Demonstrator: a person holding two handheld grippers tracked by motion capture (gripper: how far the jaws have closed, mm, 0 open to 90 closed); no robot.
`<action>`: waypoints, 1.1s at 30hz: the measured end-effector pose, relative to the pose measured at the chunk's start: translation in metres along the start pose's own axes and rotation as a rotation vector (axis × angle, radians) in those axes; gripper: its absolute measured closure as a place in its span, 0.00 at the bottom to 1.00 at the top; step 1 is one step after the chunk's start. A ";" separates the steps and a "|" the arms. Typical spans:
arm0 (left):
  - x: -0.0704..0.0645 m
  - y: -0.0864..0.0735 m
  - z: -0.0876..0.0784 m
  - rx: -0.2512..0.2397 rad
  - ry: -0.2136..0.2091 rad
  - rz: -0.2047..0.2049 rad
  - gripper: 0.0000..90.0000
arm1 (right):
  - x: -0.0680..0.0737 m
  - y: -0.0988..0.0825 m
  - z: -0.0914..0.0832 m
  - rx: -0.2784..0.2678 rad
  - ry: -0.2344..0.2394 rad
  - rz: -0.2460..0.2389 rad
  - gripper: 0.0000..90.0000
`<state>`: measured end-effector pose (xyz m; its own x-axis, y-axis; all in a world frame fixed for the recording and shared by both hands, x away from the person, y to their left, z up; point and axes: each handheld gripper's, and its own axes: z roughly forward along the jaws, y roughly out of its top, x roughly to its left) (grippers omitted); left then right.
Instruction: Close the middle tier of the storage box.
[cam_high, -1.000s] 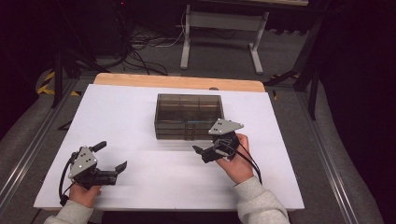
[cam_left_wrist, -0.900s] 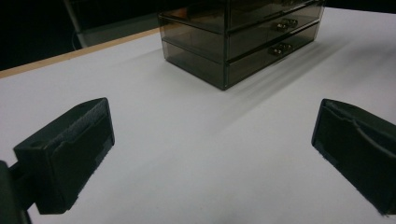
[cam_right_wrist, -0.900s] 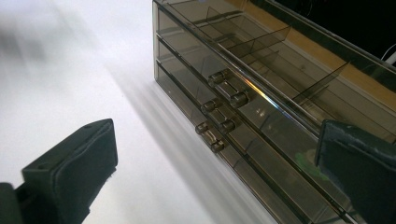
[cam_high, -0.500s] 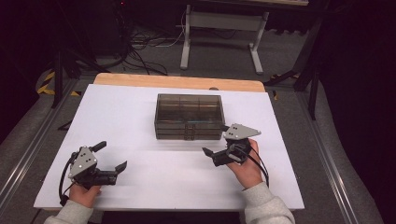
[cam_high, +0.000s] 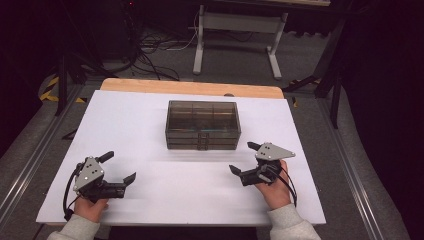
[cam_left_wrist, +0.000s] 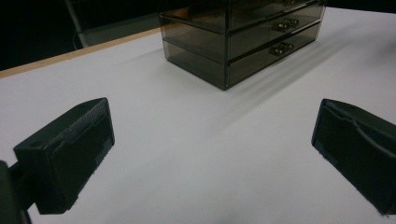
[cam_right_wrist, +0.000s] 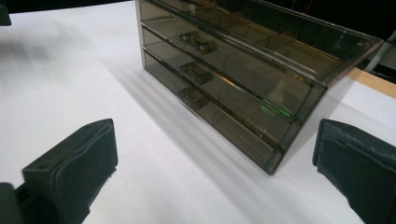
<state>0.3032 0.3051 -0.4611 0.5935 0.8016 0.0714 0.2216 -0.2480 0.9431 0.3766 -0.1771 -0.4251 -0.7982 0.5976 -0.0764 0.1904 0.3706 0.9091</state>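
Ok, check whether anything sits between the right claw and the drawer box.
Nothing visible does. Only bare white table lies between the right claw and the drawer box; its jaws stand open, facing the box's front.

The white tabletop (cam_high: 150, 130) is evenly bright against dark surroundings; the smoky translucent plastic drawer box (cam_high: 202, 125) casts streaked shadows, perhaps motion blur, and near jaws look soft.

no readable text, labels, brands or numbers, smoky drawer box (cam_high: 202, 125) unmarked, white table (cam_high: 125, 130) unmarked

Drawer unit (cam_left_wrist: 243, 39) top cropped
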 end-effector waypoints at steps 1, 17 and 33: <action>0.000 0.000 0.000 0.000 0.000 0.000 0.00 | -0.001 -0.003 -0.002 -0.003 -0.005 0.004 0.01; 0.000 0.000 0.000 -0.002 0.001 -0.001 0.00 | -0.005 -0.037 -0.009 -0.016 -0.022 0.026 0.00; -0.001 0.000 -0.001 -0.009 0.001 0.009 0.00 | -0.009 -0.054 -0.019 0.031 -0.043 0.077 0.00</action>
<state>0.3023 0.3050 -0.4610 0.5944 0.8002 0.0805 0.2094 -0.2506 0.9452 0.3630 -0.2163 -0.4657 -0.7552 0.6550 -0.0249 0.2685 0.3438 0.8998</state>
